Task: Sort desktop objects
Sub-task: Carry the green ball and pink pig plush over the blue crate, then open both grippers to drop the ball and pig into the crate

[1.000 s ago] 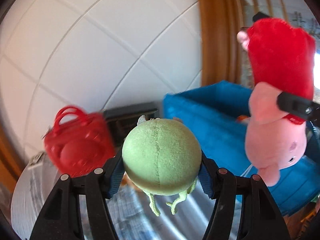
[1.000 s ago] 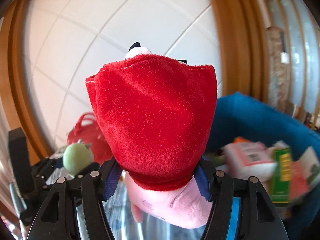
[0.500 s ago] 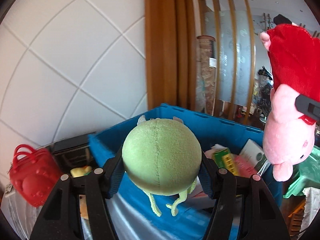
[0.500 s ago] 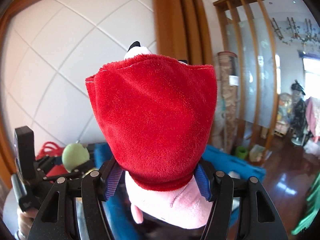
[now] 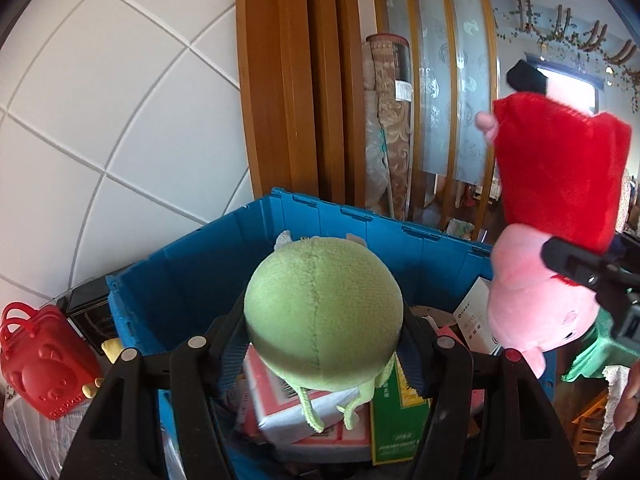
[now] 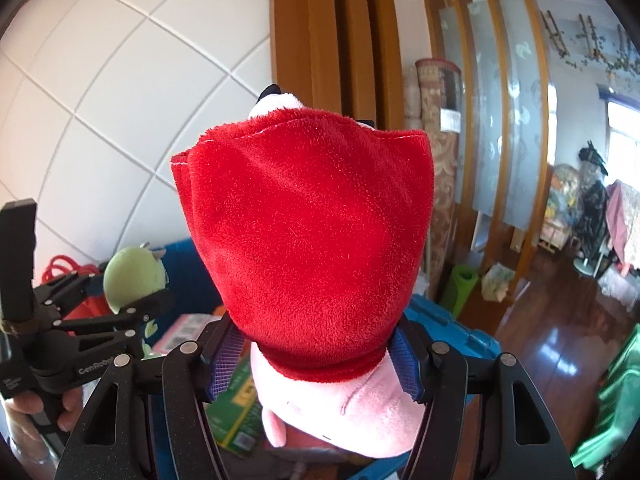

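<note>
My left gripper (image 5: 322,338) is shut on a round green plush toy (image 5: 322,312) with thin dangling legs, held above the open blue crate (image 5: 208,264). My right gripper (image 6: 314,356) is shut on a pink pig plush in a red dress (image 6: 308,232), hanging head down; it hides most of the right wrist view. In the left wrist view the pig plush (image 5: 556,240) hangs at the right, over the crate's right end. In the right wrist view the left gripper (image 6: 132,292) with the green toy (image 6: 134,274) shows at lower left, a hand under it.
The crate holds a pink-and-white box (image 5: 280,396), a green box (image 5: 400,420) and a white box (image 5: 476,316). A red bear-shaped bag (image 5: 44,368) and a black box (image 5: 86,308) sit left of the crate. Behind stand a white tiled wall (image 5: 120,100), wooden posts (image 5: 288,80) and a rolled carpet (image 5: 384,120).
Both grippers have swept to the right with their toys still held. The blue crate has come under them, and the red bag has slid to the far left edge of the left wrist view.
</note>
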Demonstrator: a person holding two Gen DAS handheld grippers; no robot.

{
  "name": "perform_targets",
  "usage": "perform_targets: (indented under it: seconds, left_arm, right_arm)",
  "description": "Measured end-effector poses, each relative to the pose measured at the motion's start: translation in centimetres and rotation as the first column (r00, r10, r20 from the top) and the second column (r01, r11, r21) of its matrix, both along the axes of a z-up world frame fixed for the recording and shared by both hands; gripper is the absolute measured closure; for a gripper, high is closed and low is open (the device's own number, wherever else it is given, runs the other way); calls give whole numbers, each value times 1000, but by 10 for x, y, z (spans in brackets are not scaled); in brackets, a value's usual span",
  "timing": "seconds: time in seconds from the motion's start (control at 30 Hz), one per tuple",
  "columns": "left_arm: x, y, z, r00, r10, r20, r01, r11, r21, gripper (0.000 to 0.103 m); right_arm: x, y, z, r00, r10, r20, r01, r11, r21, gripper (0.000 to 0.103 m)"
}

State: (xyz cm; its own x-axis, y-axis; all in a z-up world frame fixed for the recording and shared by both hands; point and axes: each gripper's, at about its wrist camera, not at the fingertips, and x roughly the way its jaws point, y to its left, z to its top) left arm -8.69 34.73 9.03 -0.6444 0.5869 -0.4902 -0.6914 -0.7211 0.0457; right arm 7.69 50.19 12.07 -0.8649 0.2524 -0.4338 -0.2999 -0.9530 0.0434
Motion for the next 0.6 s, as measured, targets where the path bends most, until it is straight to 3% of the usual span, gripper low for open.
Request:
perform_targets:
  seconds: [0.4, 0.6]
  left_arm:
    - [-17, 30, -14, 998, 47, 28, -45, 997, -63, 36]
    - [-18, 33, -16, 998, 58, 18, -56, 995, -81, 22]
  right_arm:
    - [-35, 21, -38, 993, 16, 119, -17, 1000, 4, 36]
    - [-49, 24, -53, 984, 33, 173, -34, 999, 4, 29]
